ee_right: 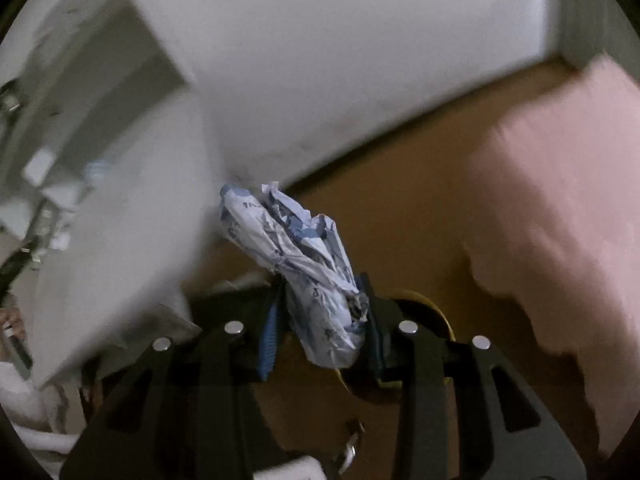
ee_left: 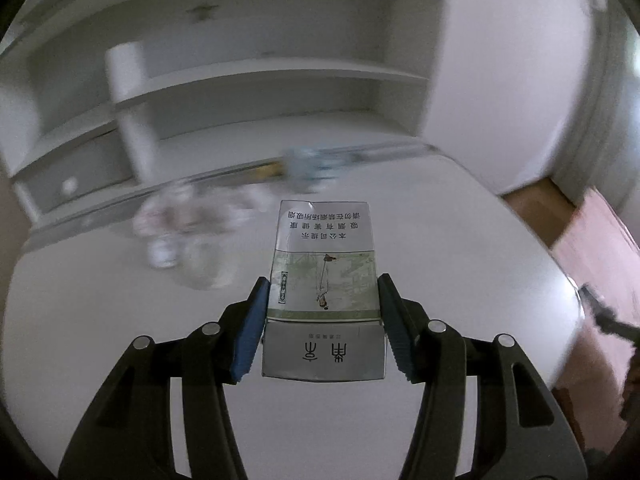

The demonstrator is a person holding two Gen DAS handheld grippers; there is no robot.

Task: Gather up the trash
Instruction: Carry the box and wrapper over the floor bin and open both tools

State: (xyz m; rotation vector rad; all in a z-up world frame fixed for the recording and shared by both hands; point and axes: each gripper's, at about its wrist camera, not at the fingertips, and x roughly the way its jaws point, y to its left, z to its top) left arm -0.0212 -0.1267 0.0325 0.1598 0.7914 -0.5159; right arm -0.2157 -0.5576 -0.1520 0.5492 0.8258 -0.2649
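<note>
My left gripper (ee_left: 323,284) is shut on a cigarette pack (ee_left: 325,276) with Chinese print, holding it by its sides above the white table (ee_left: 460,260). More trash lies blurred on the table beyond it: a crumpled clear wrapper (ee_left: 188,236) and a bluish wrapper (ee_left: 308,168) near the far edge. My right gripper (ee_right: 322,292) is shut on a crumpled blue-and-white paper wrapper (ee_right: 296,248), held off the table's side above the brown floor (ee_right: 400,200). A dark round container with a yellow rim (ee_right: 436,312) shows just below and behind the fingers.
A white shelf unit (ee_left: 240,80) with a drawer stands behind the table. A white wall (ee_right: 340,60) and pink bedding (ee_right: 560,220) flank the floor. The table edge (ee_right: 120,240) is at the left in the right wrist view.
</note>
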